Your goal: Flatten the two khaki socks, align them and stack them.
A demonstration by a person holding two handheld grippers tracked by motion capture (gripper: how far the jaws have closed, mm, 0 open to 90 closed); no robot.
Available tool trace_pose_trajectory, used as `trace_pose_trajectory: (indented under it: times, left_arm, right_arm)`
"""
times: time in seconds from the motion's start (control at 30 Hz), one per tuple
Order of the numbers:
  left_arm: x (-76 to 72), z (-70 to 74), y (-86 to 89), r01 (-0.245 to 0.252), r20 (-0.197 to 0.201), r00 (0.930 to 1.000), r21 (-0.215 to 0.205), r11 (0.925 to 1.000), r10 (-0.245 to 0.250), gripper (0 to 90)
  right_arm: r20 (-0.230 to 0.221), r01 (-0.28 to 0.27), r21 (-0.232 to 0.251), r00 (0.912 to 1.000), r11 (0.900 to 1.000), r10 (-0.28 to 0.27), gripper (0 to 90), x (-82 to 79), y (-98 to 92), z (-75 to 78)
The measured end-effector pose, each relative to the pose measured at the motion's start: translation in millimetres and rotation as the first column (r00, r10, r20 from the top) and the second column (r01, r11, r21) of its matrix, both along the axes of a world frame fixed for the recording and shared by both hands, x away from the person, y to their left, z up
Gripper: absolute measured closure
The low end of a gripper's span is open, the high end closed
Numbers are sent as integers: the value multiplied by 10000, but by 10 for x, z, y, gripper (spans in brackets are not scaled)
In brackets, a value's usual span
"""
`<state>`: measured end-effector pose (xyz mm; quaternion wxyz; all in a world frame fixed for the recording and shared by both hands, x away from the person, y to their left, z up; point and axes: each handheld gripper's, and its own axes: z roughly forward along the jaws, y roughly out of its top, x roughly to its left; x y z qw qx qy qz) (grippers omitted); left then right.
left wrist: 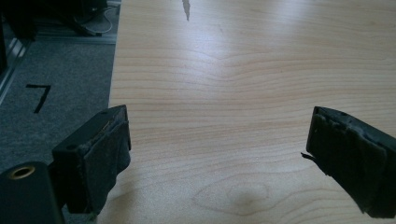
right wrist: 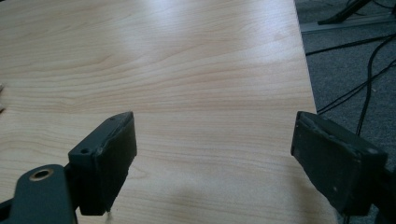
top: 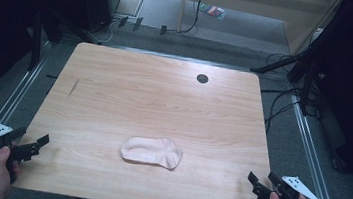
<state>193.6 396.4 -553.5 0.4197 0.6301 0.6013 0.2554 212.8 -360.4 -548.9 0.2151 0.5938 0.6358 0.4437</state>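
A pale pink sock (top: 151, 152) lies flat on the wooden table (top: 154, 97), near the middle of its front edge. At the table's front left corner a hand holds my left gripper (top: 39, 145), well left of the sock. Its jaws stand wide apart over bare wood in the left gripper view (left wrist: 219, 135). My right gripper (top: 254, 185) hovers at the front right corner, to the right of the sock. It is open too, with nothing between its pads (right wrist: 215, 140).
A dark round hole (top: 202, 78) sits in the tabletop at the back right, and a thin dark mark (top: 73, 87) at the left. Grey carpet surrounds the table, with cables (right wrist: 359, 88) on the floor to the right and a taped "7" (left wrist: 39, 95) to the left.
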Motion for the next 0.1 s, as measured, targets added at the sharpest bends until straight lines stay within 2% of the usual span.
trace_pose_trajectory:
  times: [0.1]
  left_arm:
    - [14,0,-12,33,-48,10000,65,10000,-33,71]
  right_arm:
    - [-2,22,-65,10000,10000,-22,140,6,7,0]
